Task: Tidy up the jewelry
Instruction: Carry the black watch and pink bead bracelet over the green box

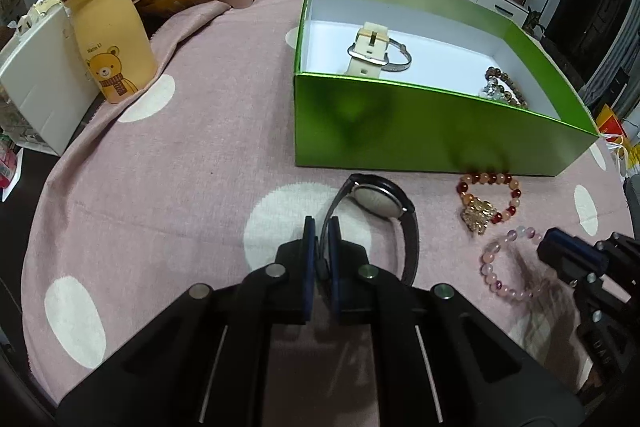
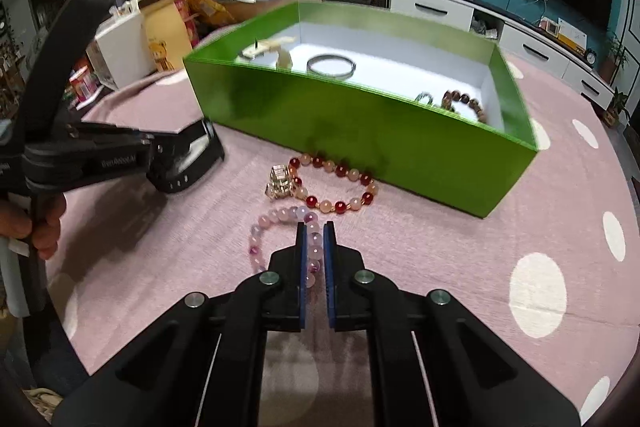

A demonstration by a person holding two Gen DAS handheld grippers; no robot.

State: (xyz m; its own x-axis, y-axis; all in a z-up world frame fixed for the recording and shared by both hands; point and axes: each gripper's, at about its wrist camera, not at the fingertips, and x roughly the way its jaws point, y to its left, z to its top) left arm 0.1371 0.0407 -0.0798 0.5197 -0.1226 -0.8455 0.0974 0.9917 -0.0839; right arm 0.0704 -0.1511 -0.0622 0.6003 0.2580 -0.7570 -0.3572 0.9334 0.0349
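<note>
Right wrist view: pink bead bracelet (image 2: 280,227) pinched between nearly closed jaws, on the tablecloth (image 2: 460,247).

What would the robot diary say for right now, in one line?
left gripper: shut on black watch strap | right gripper: shut on pink bead bracelet | red bead bracelet: on cloth | green box: open

Both wrist fisheyes: close, angled down over pink tablecloth (image 1: 180,147); shared: green box (image 1: 420,131) upper frame, bead bracelets.
</note>
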